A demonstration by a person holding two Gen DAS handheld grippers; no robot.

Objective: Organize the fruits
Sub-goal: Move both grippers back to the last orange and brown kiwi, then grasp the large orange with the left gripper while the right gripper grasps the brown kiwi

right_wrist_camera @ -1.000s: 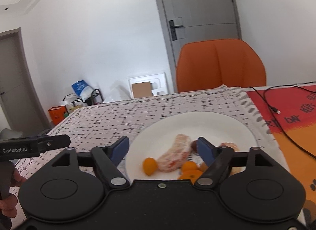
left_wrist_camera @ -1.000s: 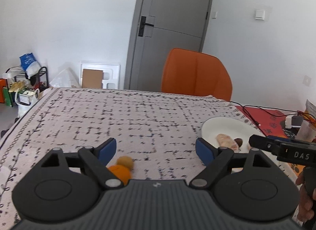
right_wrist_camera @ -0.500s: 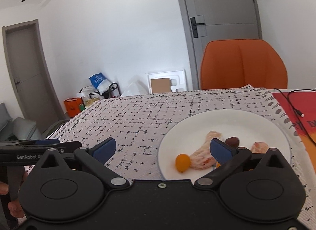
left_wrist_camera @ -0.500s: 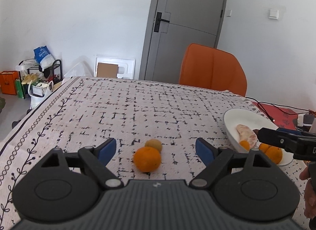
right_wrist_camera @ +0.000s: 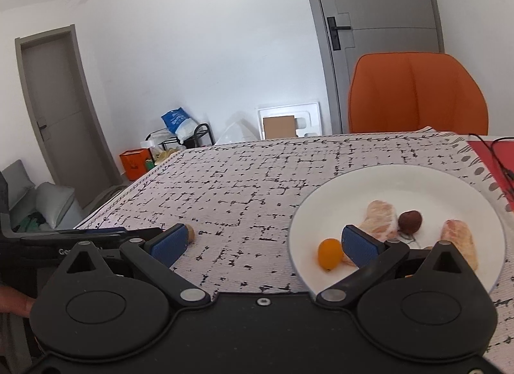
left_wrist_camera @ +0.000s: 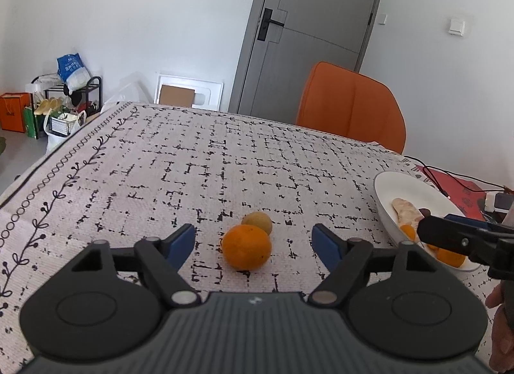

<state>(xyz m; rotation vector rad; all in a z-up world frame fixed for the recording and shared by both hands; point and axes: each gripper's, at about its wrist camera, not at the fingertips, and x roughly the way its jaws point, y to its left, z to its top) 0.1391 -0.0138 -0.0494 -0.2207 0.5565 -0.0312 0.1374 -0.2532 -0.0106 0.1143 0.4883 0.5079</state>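
Observation:
An orange [left_wrist_camera: 246, 247] lies on the patterned tablecloth with a smaller yellowish fruit [left_wrist_camera: 257, 222] touching it from behind. My left gripper [left_wrist_camera: 253, 244] has the orange between its blue pads; the jaws are closing and the pads stand clear of the fruit on both sides. To the right, a white plate [right_wrist_camera: 321, 200] holds a small orange fruit [right_wrist_camera: 329, 253], peeled citrus segments [right_wrist_camera: 380, 219] and a dark brown fruit [right_wrist_camera: 410, 221]. My right gripper [right_wrist_camera: 266, 245] is wide open over the cloth just left of the plate, with nothing between its fingers.
An orange chair [left_wrist_camera: 351, 107] stands at the table's far side. A red mat with black cables [left_wrist_camera: 456, 184] lies beyond the plate. The right gripper's finger [left_wrist_camera: 449, 239] reaches over the plate's near edge in the left wrist view. Bags and a rack [left_wrist_camera: 64, 101] sit on the floor at left.
The left gripper came down toward the orange, which now sits between its narrower jaws. The right gripper opened wider and shifted left, off the plate and over the cloth.

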